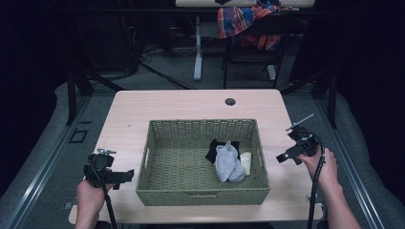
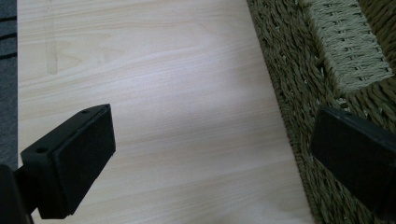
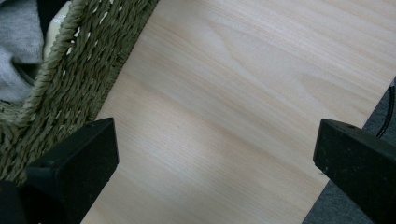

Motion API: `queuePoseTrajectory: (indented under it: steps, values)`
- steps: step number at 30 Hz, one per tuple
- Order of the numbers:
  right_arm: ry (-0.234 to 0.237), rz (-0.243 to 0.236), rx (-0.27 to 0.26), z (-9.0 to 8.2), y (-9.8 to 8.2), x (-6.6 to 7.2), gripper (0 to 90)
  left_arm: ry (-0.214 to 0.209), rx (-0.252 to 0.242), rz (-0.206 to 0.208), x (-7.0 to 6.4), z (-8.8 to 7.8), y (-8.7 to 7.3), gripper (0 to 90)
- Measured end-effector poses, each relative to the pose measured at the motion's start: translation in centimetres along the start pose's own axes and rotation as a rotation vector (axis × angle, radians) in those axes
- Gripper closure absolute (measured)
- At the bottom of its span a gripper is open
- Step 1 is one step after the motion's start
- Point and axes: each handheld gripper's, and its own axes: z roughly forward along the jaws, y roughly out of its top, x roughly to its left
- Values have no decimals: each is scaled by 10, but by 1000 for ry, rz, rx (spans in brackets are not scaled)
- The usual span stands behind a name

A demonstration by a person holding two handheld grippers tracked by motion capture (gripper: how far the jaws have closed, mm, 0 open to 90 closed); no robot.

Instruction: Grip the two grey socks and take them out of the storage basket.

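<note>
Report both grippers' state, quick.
Left gripper: open, holding nothing, beside the woven basket.
Right gripper: open, holding nothing, over the table.

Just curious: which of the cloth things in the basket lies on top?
The grey sock. It drapes over the black cloth behind it, with the cream piece beside it in the basket.

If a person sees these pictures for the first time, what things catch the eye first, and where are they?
First, the green woven basket in the middle of the pale wooden table; a grey sock lies in its right part on something black, with a small cream item beside it. Next, the two black tools: the left tool beside the basket's left wall and the right tool off its right side, both open and holding nothing.
</note>
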Motion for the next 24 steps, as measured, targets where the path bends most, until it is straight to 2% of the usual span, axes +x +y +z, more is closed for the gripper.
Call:
queuePoseTrajectory:
  steps: [1,2,3,4,6,9,15,16,20,23,24]
  values:
    - [10,2,-2,0,0,1,0,0,-1,3,0,0,0,5]
    - [-1,7,-15,1,-1,2,0,-1,-2,3,-1,0,0,5]
    - [-3,-6,3,-1,0,2,0,-1,-2,3,-1,0,0,5]
    - [8,8,-6,-1,0,4,0,-3,-2,4,-2,0,1,5]
    - [-5,-18,9,-2,1,3,0,-8,1,8,-2,1,1,5]
    - [-8,-15,5,-3,1,5,0,-8,-2,10,-3,1,1,5]
    - [-12,-56,8,-8,5,11,0,-9,-2,7,-1,0,0,5]
    - [-12,-70,5,-10,6,14,0,-10,-3,8,-2,0,1,5]
    - [6,-69,-12,-15,8,18,0,-11,0,10,-2,1,1,5]
    - [-5,-77,-12,-19,9,19,0,-9,-1,8,-2,1,1,5]
    - [4,-78,-30,-23,11,21,0,-12,1,9,-2,1,1,5]
